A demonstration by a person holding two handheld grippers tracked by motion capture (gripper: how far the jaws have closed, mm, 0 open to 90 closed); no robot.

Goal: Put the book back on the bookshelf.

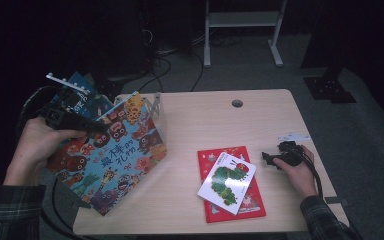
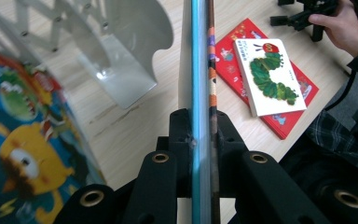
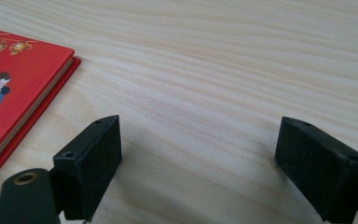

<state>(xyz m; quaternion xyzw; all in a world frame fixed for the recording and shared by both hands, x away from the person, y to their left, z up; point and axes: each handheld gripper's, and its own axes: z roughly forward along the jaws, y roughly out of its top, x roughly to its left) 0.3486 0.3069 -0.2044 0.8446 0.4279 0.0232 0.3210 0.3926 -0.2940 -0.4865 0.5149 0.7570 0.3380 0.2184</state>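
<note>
Light wood table (image 1: 200,120) with a cable hole near the back. A red book (image 1: 247,202) lies flat on it, white rack (image 1: 156,111) stands at the left.

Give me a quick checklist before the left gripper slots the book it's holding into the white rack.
1. Left gripper shut on the blue-edged book: ok.
2. Book held edge-on toward the white rack: ok.
3. Free slot in the rack: cannot tell; the monster picture book leans against it.
4. Right gripper open over bare table, out of the way: ok.
5. Caterpillar book lying on the red book, apart from the rack: ok.
</note>
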